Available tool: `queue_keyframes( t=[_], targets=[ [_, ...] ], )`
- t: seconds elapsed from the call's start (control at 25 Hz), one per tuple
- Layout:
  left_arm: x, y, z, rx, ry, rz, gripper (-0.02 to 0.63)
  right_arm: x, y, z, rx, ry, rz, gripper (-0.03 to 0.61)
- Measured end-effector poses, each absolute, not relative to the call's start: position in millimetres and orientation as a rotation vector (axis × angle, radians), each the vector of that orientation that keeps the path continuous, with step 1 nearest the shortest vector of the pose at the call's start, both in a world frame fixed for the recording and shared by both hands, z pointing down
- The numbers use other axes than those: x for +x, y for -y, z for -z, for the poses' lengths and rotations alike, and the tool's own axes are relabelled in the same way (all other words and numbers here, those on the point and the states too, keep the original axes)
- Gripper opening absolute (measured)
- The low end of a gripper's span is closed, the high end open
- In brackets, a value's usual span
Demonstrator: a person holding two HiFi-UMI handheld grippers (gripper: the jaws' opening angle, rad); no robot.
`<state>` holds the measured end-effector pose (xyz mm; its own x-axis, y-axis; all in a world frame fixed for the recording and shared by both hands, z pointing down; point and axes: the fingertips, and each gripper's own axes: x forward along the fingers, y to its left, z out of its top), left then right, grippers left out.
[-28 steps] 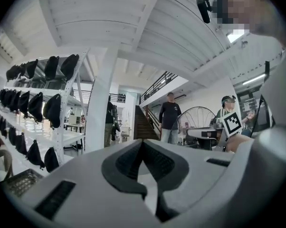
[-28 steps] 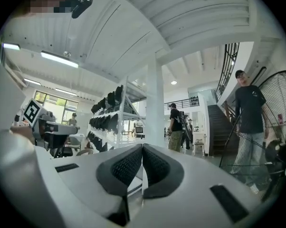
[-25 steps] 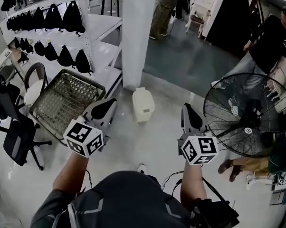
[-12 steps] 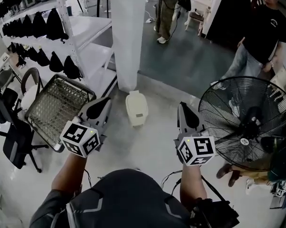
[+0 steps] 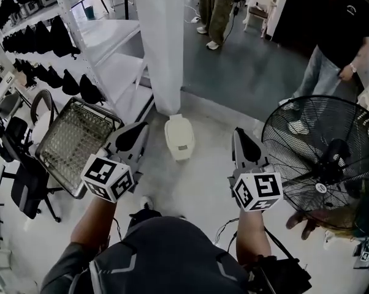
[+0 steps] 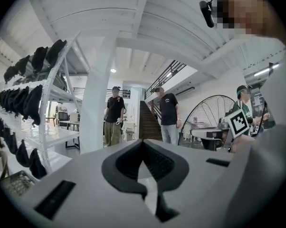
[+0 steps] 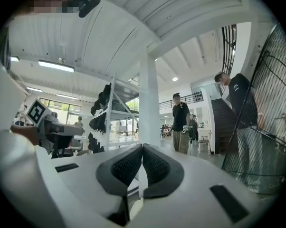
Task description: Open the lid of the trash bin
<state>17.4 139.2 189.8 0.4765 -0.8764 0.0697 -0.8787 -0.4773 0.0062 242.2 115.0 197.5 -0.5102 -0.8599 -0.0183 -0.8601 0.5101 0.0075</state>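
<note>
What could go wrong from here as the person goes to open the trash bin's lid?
1. The left tool and right tool are both shut and empty, short of the trash bin; prodding with shut jaws might slide the small bin instead of lifting its closed lid.
2. The bin stands at the foot of the pillar, which may limit the lid's swing.
3. The fan is close beside the right tool; a wide move could strike it.

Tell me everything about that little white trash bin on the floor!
The trash bin is small, cream-white and plastic-looking, with a rounded lid that is shut. It stands upright on the pale floor at the foot of the white pillar. Nothing touches it: the left gripper and the right gripper are both short of it.
</note>
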Motion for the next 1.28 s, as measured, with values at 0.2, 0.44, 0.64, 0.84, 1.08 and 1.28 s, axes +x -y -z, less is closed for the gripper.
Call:
queue_keyframes(
  t=[0.2, 0.44, 0.64, 0.84, 1.08, 1.28],
  targets=[
    [1.9, -103.3, -199.2, 2.666, 1.566, -0.067, 0.009, 229.4, -83.6, -199.8, -1.599, -2.709, -0.04, 0.026],
    [-27.8, -46.8, -203.6, 2.694, 1.505, -0.029, 0.009, 218.0, -33.3, -194.3, -1.696, -2.646, -0.042, 0.026],
    [-47.1, 5.1, -208.2, 2.728, 1.437, -0.037, 0.009, 193.3, 9.6, -198.2, -1.755, -2.631, -0.04, 0.026],
    [-62.7, 53.1, -217.1, 2.745, 1.394, -0.054, 0.009, 172.1, 48.7, -207.8, -1.792, -2.628, -0.028, 0.026],
    [-80.2, 95.2, -236.2, 2.743, 1.337, -0.062, 0.009, 152.0, 85.0, -222.3, -1.856, -2.623, 0.002, 0.026],
    [-99.3, 126.4, -250.6, 2.731, 1.263, -0.058, 0.009, 132.2, 113.4, -227.0, -1.902, -2.634, 0.02, 0.026]
  ],
)
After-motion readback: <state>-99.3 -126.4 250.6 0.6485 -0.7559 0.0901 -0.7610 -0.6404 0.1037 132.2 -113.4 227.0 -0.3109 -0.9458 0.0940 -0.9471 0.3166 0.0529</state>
